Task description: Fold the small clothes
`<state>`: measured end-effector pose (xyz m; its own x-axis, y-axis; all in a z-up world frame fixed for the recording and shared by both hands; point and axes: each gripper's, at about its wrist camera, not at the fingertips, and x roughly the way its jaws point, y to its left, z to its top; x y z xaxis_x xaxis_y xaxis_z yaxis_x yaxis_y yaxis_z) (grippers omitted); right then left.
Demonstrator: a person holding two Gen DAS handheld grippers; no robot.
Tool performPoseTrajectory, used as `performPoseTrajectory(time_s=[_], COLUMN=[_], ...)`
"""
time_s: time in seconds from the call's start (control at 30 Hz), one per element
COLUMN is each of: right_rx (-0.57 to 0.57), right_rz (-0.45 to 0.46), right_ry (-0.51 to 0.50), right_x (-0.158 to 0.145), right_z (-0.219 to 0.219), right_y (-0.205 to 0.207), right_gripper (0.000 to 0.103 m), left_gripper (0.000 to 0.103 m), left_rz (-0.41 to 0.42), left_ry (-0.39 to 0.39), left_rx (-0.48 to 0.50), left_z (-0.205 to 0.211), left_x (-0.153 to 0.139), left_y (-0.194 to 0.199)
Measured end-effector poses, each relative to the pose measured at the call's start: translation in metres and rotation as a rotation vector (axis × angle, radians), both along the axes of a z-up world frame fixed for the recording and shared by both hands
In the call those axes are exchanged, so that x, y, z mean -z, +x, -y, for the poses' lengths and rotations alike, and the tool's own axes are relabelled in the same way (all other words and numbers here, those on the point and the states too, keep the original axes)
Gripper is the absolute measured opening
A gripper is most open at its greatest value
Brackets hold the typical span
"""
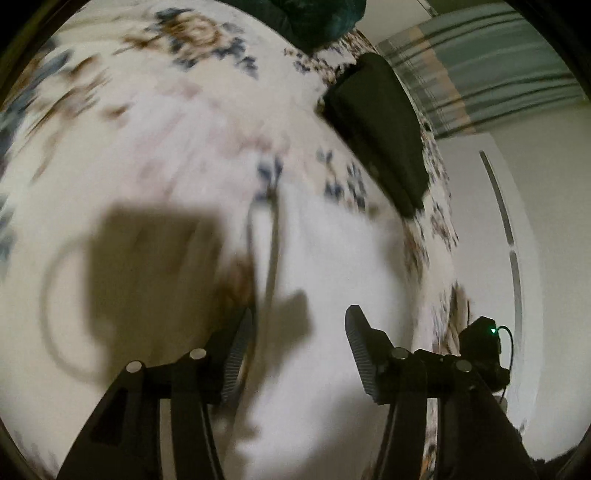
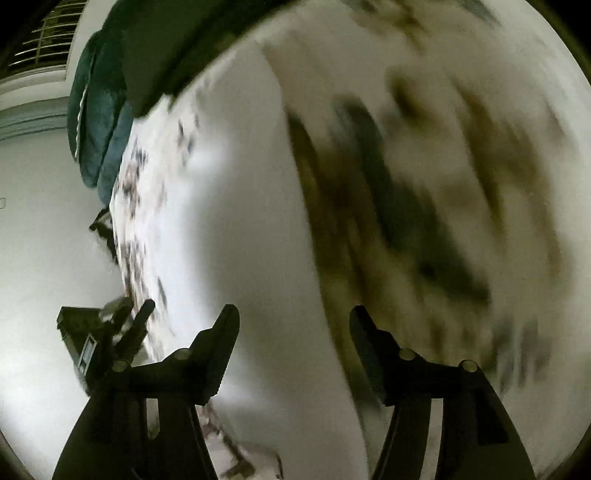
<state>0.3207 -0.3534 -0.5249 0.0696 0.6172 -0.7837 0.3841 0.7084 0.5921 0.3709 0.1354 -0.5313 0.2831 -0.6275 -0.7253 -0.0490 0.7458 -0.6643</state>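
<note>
A white garment [image 1: 332,240] lies spread on a floral bedspread [image 1: 110,92] beneath the left gripper [image 1: 299,332], whose 2 ribbed fingers [image 1: 360,347] stand apart with only cloth visible in the gap and nothing pinched between them. The garment fills the lower middle of the left wrist view, reaching from under the fingertips up toward a blue flower print; a thin dark line, perhaps a seam or hem, runs up it from just beside the left-hand finger, though blur makes its nature hard to tell. A dark shadow falls across the cloth to the left of that finger. A black folded item [image 1: 380,129] rests on the bedspread well apart from the gripper, at upper right near the bed's edge, with a dark teal cushion [image 1: 321,18] beyond it.

In the right wrist view, the right gripper [image 2: 293,325] likewise hangs released, its 2 fingers spread over a pale white stretch of fabric [image 2: 251,240] that lies directly below and ahead of them. A heavily blurred brown-and-dark patterned area [image 2: 424,221] borders that white stretch on the right. The teal cushion [image 2: 99,122] sits at upper left, at the bed's far end, well away from the fingers.
</note>
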Motion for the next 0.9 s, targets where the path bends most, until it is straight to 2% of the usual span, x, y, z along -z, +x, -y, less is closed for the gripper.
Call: performPoseTrajectory(time_s=[0.13, 0.3, 0.43, 0.5, 0.57, 0.6, 0.63, 0.67, 0.7, 0.83, 0.9], right_rx=[-0.019, -0.039, -0.020, -0.018, -0.014, -0.006, 0.008, 0.020, 0.022, 0.081, 0.099], right_rz=[-0.106, -0.258, -0.287, -0.284, -0.276, -0.273, -0.265, -0.255, -0.255, -0.223, -0.197], right_ry=[0.035, 0.061, 0.154, 0.163, 0.176, 0.178, 0.181, 0.193, 0.192, 0.252, 0.299], right_x=[0.002, 0.043, 0.072, 0.079, 0.084, 0.085, 0.083, 0.081, 0.078, 0.056, 0.040], right_z=[-0.010, -0.043, -0.075, -0.086, -0.097, -0.100, -0.103, -0.107, -0.104, -0.114, -0.116], right_y=[-0.101, -0.198, -0.237, -0.243, -0.245, -0.246, -0.246, -0.247, -0.253, -0.251, -0.250], right_gripper=[0.070, 0.070, 0.070, 0.070, 0.070, 0.068, 0.064, 0.042, 0.017, 0.015, 0.014], left_gripper=[0.054, 0.054, 0.054, 0.054, 0.052, 0.051, 0.032, 0.013, 0.012, 0.012, 0.012], left_rz=[-0.091, -0.241, -0.274, -0.293, -0.281, -0.260, -0.247, -0.234, -0.229, -0.210, -0.213], left_ry=[-0.011, -0.033, -0.049, -0.036, -0.031, -0.025, -0.022, -0.010, -0.009, -0.054, -0.115], left_rx=[0.050, 0.086, 0.161, 0.200, 0.198, 0.193, 0.191, 0.193, 0.191, 0.147, 0.109], left_z=[-0.013, -0.018, -0.004, 0.007, 0.014, 0.015, 0.017, 0.020, 0.021, 0.020, 0.017], left_x=[0.010, 0.063, 0.086, 0.094, 0.093, 0.089, 0.084, 0.079, 0.075, 0.048, 0.034], left_y=[-0.080, -0.164, -0.197, -0.206, -0.208, -0.210, -0.212, -0.213, -0.212, -0.212, -0.205])
